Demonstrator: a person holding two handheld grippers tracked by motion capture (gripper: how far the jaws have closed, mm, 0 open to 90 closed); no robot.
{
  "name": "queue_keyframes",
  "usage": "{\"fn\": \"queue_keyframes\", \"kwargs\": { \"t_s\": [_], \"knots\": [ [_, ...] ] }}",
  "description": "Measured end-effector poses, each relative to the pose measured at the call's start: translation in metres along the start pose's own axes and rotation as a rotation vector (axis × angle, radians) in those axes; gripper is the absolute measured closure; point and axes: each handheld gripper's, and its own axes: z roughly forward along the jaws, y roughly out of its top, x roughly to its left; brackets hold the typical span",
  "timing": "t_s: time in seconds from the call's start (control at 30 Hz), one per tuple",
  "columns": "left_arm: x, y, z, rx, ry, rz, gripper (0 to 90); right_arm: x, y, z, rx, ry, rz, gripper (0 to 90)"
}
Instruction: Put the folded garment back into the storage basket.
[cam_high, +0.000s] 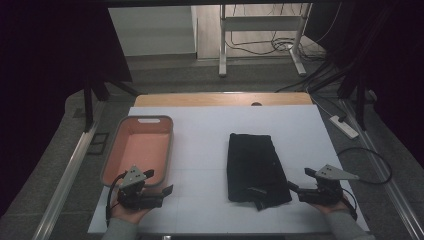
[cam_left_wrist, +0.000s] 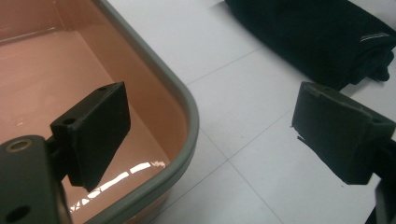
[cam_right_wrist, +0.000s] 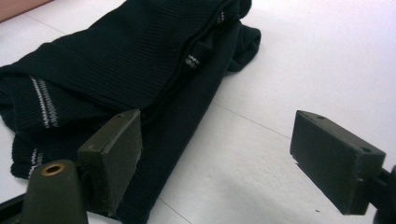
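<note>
Both tools have jaws apart, gripping nothing: left tool (cam_high: 159, 184) lower left beside the pink basket (cam_high: 112, 150); right tool (cam_high: 298, 184) lower right near the folded black garment (cam_high: 252, 162).

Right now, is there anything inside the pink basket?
No. In the high view the pink basket shows a bare floor, and the folded black garment lies on the white table beside it.

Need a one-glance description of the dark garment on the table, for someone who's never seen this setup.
On the white table, look right of the pink tray that sits at its left side. The folded black knit garment lies flat near the middle, just ahead of the right gripper. It is the one dark, soft thing there, with thin pale stripes at its near edge.
</note>
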Motion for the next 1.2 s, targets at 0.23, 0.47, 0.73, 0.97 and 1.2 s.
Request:
{"fn": "queue_keyframes", "kwargs": {
  "t_s": [0.23, 0.47, 0.73, 0.97, 1.2],
  "knots": [
    [-0.006, 0.006, -0.001, -0.001, -0.017, -0.004, 11.4, 0.000, -0.001, 0.002, 0.008, 0.003, 0.005, 18.6],
    [-0.011, 0.016, 0.004, 0.013, -0.034, 0.015, 11.7, -0.001, 0.000, 0.006, 0.018, -0.003, 0.003, 18.6],
    [-0.018, 0.028, 0.013, 0.039, -0.068, 0.028, 11.6, 0.001, 0.001, 0.007, 0.027, -0.012, -0.007, 18.8],
    [-0.024, 0.040, 0.021, 0.036, -0.094, 0.029, 11.6, 0.000, 0.002, 0.011, 0.038, -0.020, -0.018, 19.2],
    [-0.025, 0.049, 0.028, 0.034, -0.103, 0.030, 11.5, 0.000, 0.000, 0.008, 0.035, -0.032, -0.013, 19.3]
  ]
}}
